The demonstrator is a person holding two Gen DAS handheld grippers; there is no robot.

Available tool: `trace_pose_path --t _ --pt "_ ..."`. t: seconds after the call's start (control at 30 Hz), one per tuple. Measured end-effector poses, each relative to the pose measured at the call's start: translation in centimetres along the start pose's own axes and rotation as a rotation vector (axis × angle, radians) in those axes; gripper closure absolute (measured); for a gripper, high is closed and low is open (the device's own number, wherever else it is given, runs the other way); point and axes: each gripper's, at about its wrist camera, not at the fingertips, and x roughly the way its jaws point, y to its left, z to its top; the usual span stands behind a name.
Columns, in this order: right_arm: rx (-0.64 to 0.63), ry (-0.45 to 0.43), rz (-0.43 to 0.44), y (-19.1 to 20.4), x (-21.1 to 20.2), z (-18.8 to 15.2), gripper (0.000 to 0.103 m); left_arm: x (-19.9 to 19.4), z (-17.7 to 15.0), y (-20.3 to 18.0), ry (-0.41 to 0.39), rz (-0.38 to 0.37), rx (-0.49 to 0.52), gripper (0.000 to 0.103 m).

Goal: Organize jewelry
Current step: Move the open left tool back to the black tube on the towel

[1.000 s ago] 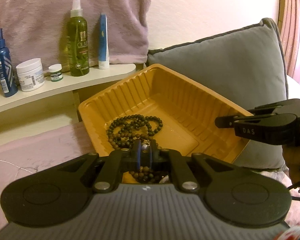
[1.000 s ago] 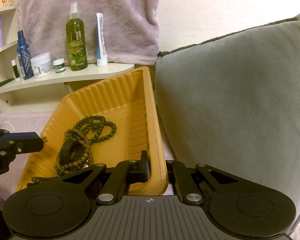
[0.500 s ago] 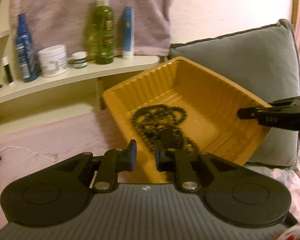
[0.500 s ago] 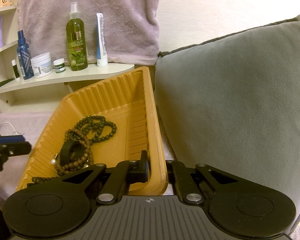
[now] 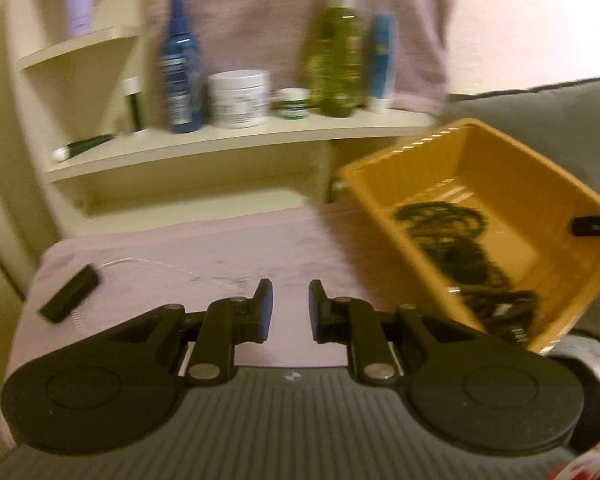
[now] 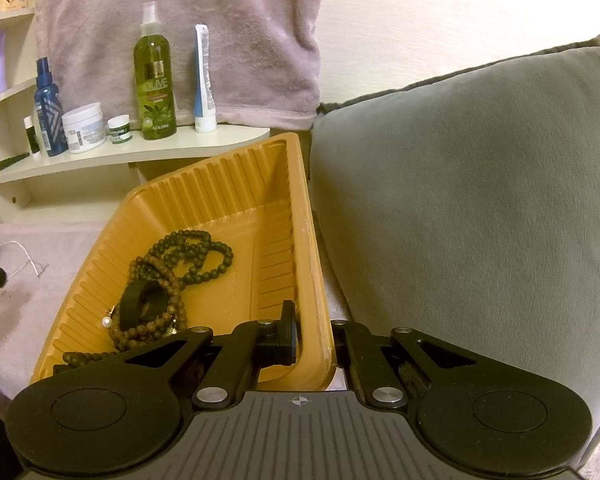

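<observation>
My right gripper (image 6: 315,338) is shut on the near right rim of the orange ribbed tray (image 6: 220,188), which is tilted up against the grey pillow. In the tray lie dark green beads (image 6: 196,252), brown beads (image 6: 156,322), a black ring (image 6: 144,304) and a pearl earring (image 6: 107,321). My left gripper (image 5: 290,304) is open with nothing between its fingers, over the pink cloth to the left of the tray (image 5: 380,184). A thin chain (image 5: 172,268) lies on the cloth just beyond it, next to a small black piece (image 5: 70,298). The left wrist view is blurred.
A grey pillow (image 6: 460,200) stands right of the tray. Behind it a cream shelf (image 6: 140,148) carries a green spray bottle (image 6: 154,76), a blue bottle (image 6: 48,112), a white jar (image 6: 83,128) and a tube. A pink towel (image 6: 180,20) hangs above.
My left gripper drew out of the tray and swung left over the pink cloth, its jaws now apart. A pearl earring has appeared in the tray. The right gripper and tray stayed still.
</observation>
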Motion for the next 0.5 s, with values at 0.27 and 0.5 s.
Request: trace_pose_path --t 0.27,0.5 --pt "-0.003 0.004 -0.003 0.0 0.1 0.0 0.098 0.3 -0.8 6.7 0.0 0.194 0.002 0.08" --pt "-0.006 0.012 -0.01 0.0 0.3 -0.1 0.098 1.7 -1.4 12.1 0.041 0.297 -0.002 0.072"
